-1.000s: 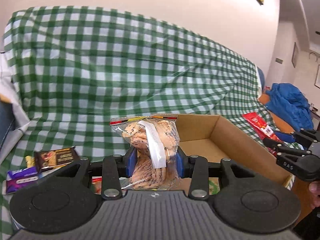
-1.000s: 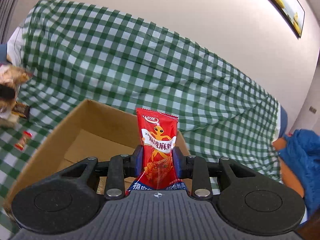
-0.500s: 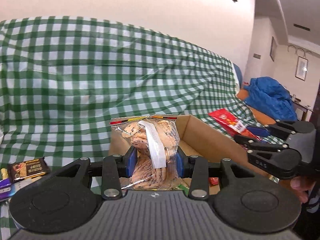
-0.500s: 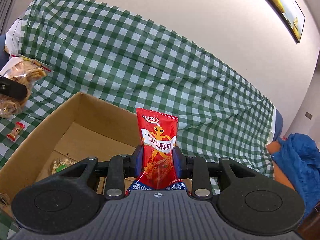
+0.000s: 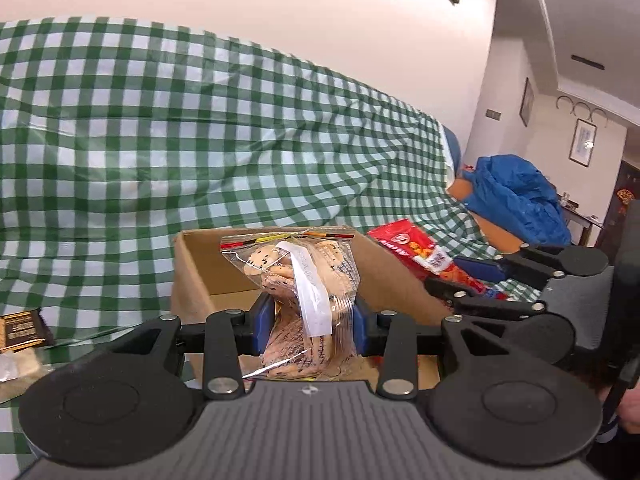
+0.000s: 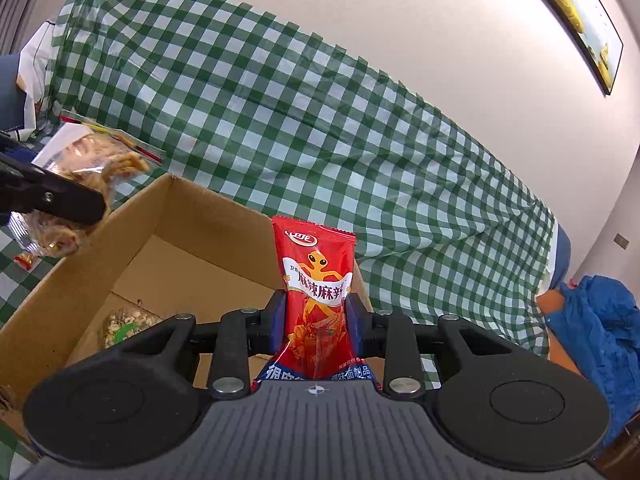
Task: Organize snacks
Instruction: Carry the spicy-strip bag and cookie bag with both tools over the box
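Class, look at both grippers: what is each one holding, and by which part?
The left gripper clamps a clear bag of cookies around its lower middle. The right gripper clamps a red snack packet at its lower half.

Green-and-white checked cloth [image 6: 320, 128] covering the sofa, seat and backrest alike; open cardboard box [image 6: 192, 236] resting on the seat; dark chocolate packet [image 5: 22, 328] lying left of the box; small red-wrapped sweet [image 6: 24, 260] nearby; blue garment [image 5: 516, 200] heaped at the far right end.
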`<move>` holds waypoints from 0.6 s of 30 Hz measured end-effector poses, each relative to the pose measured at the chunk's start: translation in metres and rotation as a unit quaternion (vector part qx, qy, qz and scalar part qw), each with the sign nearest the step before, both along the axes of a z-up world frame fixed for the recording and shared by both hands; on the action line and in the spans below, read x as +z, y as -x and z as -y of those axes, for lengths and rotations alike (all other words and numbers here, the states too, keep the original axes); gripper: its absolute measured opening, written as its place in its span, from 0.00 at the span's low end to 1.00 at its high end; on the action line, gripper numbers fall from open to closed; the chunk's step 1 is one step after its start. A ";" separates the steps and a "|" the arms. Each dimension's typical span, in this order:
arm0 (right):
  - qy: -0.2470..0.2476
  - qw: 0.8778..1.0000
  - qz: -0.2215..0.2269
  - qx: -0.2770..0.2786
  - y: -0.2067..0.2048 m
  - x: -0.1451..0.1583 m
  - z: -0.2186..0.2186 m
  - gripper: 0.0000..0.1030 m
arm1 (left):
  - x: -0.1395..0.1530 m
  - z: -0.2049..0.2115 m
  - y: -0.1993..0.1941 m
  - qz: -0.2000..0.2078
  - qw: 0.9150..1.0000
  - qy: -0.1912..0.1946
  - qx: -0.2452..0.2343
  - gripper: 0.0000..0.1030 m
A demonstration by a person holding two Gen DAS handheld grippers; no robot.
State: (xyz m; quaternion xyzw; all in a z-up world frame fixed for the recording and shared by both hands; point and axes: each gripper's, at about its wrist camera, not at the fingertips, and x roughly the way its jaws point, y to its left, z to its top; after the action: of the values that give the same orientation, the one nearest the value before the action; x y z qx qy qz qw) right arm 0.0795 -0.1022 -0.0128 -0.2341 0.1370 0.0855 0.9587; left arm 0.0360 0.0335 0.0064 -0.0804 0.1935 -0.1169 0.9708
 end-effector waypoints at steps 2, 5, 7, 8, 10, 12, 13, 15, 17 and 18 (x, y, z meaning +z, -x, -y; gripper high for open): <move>0.001 1.000 -0.002 -0.003 -0.001 0.000 0.001 0.32 | -0.001 0.005 0.000 0.002 1.000 -0.001 -0.008 0.42; 0.002 1.000 -0.002 -0.006 -0.002 -0.001 0.002 0.32 | -0.001 0.012 -0.003 0.003 1.000 -0.004 -0.019 0.42; 0.003 1.000 -0.003 -0.008 -0.003 -0.001 0.002 0.32 | -0.002 0.016 -0.003 0.004 1.000 -0.005 -0.025 0.42; 0.004 1.000 -0.003 -0.009 -0.003 -0.001 0.002 0.32 | -0.002 0.017 -0.002 0.004 1.000 -0.005 -0.027 0.42; 0.005 1.000 -0.004 -0.012 -0.004 -0.002 0.002 0.32 | -0.003 0.019 -0.002 0.004 1.000 -0.004 -0.029 0.42; 0.006 1.000 -0.005 -0.015 -0.004 -0.002 0.001 0.32 | -0.003 0.021 -0.002 0.005 0.999 -0.003 -0.032 0.42; 0.006 1.000 -0.005 -0.016 -0.005 -0.002 0.001 0.32 | -0.003 0.022 -0.002 0.006 0.999 -0.004 -0.033 0.42; 0.007 1.000 -0.008 -0.019 -0.006 -0.003 0.001 0.32 | -0.004 0.024 -0.001 0.006 0.999 -0.004 -0.036 0.42; 0.007 1.000 -0.008 -0.021 -0.007 -0.003 0.001 0.32 | -0.004 0.025 -0.001 0.007 0.999 -0.003 -0.037 0.42; 0.008 1.000 -0.009 -0.021 -0.007 -0.002 0.001 0.32 | -0.004 0.025 -0.001 0.007 0.999 -0.002 -0.037 0.42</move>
State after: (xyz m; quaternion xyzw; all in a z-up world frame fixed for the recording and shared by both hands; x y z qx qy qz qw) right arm 0.0867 -0.1029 -0.0151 -0.2376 0.1510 0.0659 0.9573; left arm 0.0370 0.0090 0.0028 -0.0699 0.1894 -0.1531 0.9674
